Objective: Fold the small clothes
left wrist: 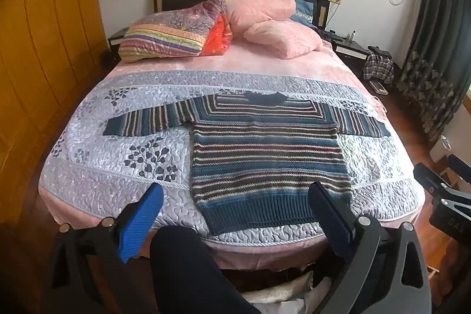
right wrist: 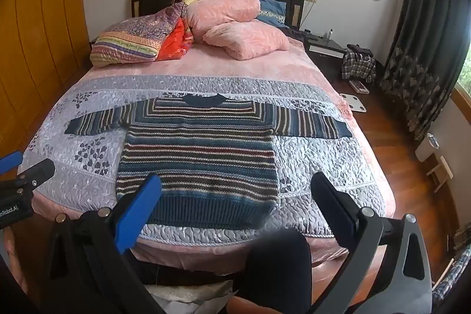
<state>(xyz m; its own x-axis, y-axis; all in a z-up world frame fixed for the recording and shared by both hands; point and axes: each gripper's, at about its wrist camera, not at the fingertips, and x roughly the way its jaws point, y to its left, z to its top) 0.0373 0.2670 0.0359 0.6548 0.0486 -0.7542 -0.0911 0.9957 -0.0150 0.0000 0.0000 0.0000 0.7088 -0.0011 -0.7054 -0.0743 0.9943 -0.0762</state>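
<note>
A striped knit sweater (left wrist: 265, 155) (right wrist: 203, 155) in blue, brown and cream lies flat on the bed's quilt, collar away from me, both sleeves spread straight out to the sides. My left gripper (left wrist: 235, 193) hovers open above the foot of the bed, just short of the sweater's ribbed hem, holding nothing. My right gripper (right wrist: 235, 184) also stands open and empty, its blue finger (right wrist: 138, 211) over the hem's left part. Each gripper's body shows at the edge of the other's view.
The lilac quilt (left wrist: 123, 167) covers the bed's near half. Pink pillows (left wrist: 279, 37) and folded colourful blankets (left wrist: 170, 37) are stacked by the headboard. A person's dark-clothed leg (left wrist: 188, 270) is at the bed's foot. A wooden wardrobe (left wrist: 44, 34) stands left; nightstand, clothes and curtain stand right.
</note>
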